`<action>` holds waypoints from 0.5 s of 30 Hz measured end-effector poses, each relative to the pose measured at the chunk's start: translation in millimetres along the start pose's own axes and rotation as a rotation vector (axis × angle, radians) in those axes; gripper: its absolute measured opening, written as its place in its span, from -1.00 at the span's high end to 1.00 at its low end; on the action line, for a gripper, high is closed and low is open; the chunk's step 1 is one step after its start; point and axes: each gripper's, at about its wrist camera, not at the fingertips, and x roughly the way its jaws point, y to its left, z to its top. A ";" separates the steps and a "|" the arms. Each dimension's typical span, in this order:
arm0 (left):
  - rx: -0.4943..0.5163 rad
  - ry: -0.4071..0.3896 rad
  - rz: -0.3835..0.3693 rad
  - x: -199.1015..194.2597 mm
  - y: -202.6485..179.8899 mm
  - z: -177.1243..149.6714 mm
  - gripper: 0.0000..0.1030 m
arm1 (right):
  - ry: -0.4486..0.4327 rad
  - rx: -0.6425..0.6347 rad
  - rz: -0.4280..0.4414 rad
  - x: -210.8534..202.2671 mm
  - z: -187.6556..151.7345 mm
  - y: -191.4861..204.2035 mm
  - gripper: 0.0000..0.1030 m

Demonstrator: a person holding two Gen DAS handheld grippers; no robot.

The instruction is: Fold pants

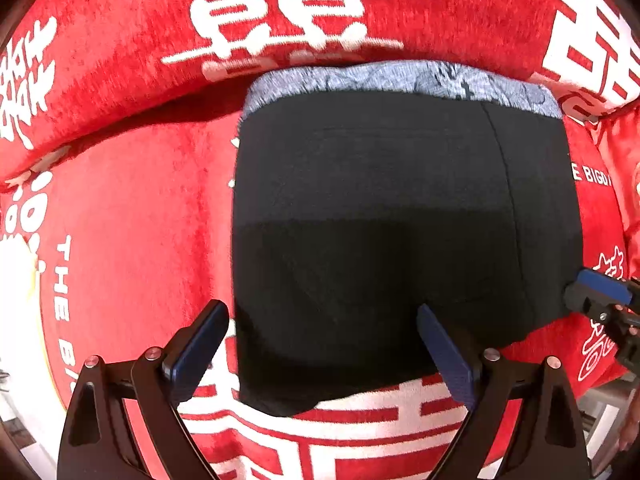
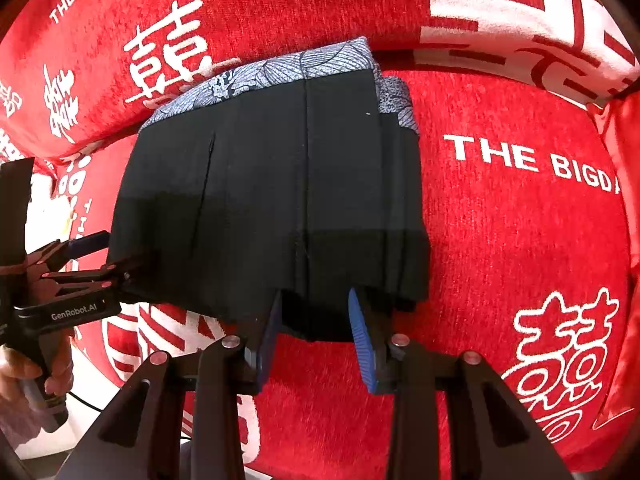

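The left claw (image 1: 323,338), black-framed with blue ribbed pads, has its two fingers spread wide apart with nothing between them. Seen from the right wrist view, it (image 2: 114,254) reaches in from the left side, roughly level, gripped at its handle by a bare hand (image 2: 38,376). The right claw (image 2: 316,336), of the same black-and-blue build, also has its fingers parted, though less widely. From the left wrist view it (image 1: 600,292) enters from the right edge.
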 end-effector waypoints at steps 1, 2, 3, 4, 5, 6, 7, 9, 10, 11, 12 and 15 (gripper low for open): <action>0.001 -0.009 0.006 -2.0 1.2 1.8 -0.86 | -0.010 0.012 0.008 -3.0 2.7 -2.1 0.25; 0.000 -0.015 0.010 -3.4 2.5 3.3 -0.86 | -0.031 0.024 0.021 -7.2 7.1 -5.1 0.24; -0.003 -0.022 0.018 -4.5 4.3 5.3 -0.86 | -0.054 0.035 0.036 -11.1 12.4 -8.6 0.18; -0.008 -0.032 0.028 -6.1 7.5 8.9 -0.86 | -0.073 0.046 0.046 -13.9 19.8 -12.7 0.07; -0.013 -0.039 0.031 -7.6 10.3 11.8 -0.86 | -0.087 0.058 0.052 -15.5 27.7 -16.4 0.00; -0.020 -0.051 0.036 -9.0 14.2 15.8 -0.86 | -0.104 0.074 0.059 -17.0 37.6 -20.9 -0.06; -0.031 -0.063 0.046 -10.0 18.9 21.2 -0.86 | -0.126 0.090 0.072 -18.5 48.9 -25.7 -0.06; -0.071 -0.081 0.062 -10.2 30.9 33.3 -0.86 | -0.172 0.110 0.105 -19.6 73.2 -34.2 -0.06; -0.091 -0.085 0.059 -9.6 35.9 38.5 -0.86 | -0.187 0.117 0.120 -18.1 85.1 -37.7 -0.06; -0.116 -0.090 0.053 -8.1 42.1 44.9 -0.86 | -0.192 0.123 0.141 -13.9 98.6 -41.2 -0.06; -0.131 -0.091 0.047 -6.4 46.2 49.3 -0.86 | -0.184 0.128 0.153 -8.8 107.7 -43.6 -0.06; -0.163 -0.077 0.028 2.1 52.9 60.0 -0.86 | -0.129 0.141 0.182 6.5 128.3 -45.7 0.59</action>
